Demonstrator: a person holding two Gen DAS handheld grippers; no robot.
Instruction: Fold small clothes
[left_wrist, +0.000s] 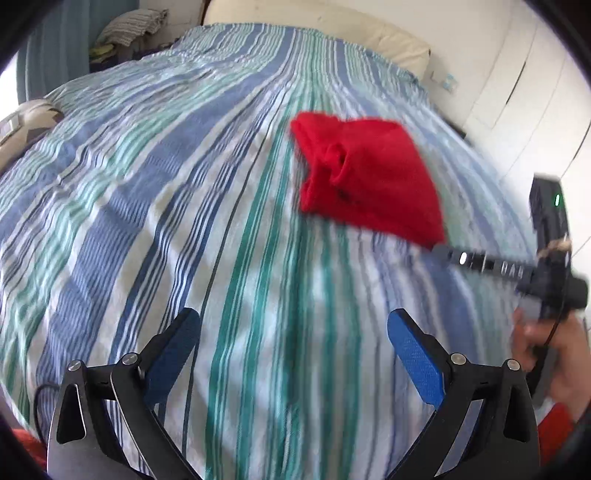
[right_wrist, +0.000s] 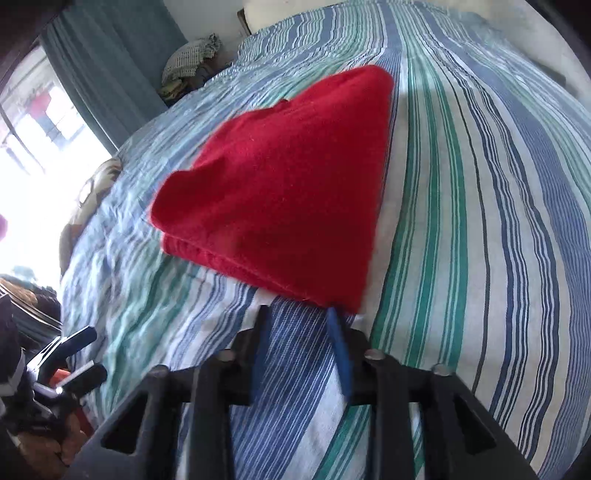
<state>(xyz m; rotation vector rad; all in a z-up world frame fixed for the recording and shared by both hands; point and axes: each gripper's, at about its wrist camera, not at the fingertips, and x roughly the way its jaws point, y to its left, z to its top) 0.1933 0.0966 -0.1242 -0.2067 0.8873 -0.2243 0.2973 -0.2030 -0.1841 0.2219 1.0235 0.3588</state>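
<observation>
From the left wrist I saw my left gripper (left_wrist: 293, 334) spread wide and empty above the striped bedspread (left_wrist: 155, 206). The red garment (left_wrist: 369, 181) lay ahead and to the right, already a compact bundle, with a loose ruffle on its near-left side.

From the right wrist, my right gripper (right_wrist: 301, 321) was narrowed but gripped nothing, its fingertips just at the garment's near hem. The cloth lay doubled, layered edges stacked. I judged the folding mostly done; perhaps one last tidy remained.
</observation>
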